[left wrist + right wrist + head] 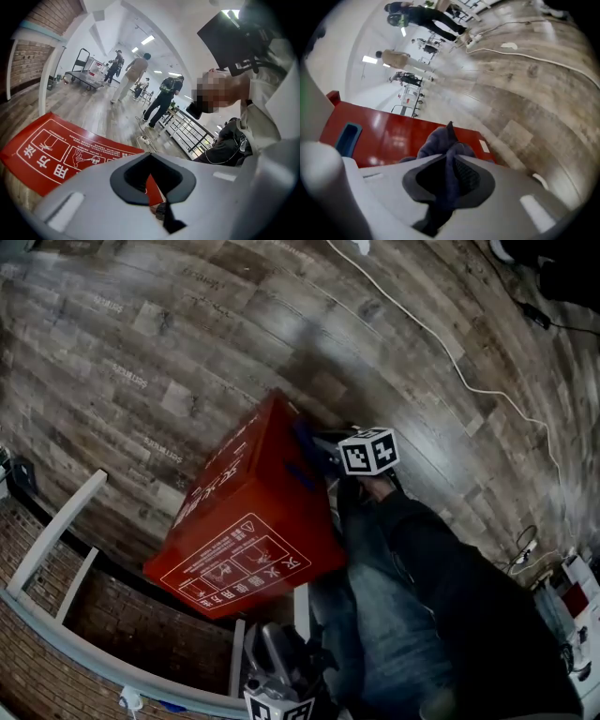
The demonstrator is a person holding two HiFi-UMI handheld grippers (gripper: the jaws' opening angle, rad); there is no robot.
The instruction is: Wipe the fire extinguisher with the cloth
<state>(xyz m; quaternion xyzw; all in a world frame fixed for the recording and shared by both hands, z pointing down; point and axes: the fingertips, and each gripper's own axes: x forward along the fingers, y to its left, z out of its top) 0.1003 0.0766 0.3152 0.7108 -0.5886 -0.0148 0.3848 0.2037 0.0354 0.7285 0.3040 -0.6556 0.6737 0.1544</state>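
Wood-plank floor, closed red extinguisher box, right gripper fingers clamped on cloth, left gripper fingers together.

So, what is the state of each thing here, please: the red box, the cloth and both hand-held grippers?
red box: closed, on the floor.
cloth: bunched, clamped between jaws.
right hand-held gripper: shut on the cloth.
left hand-held gripper: jaws together, empty.
white cable: loose on the floor.
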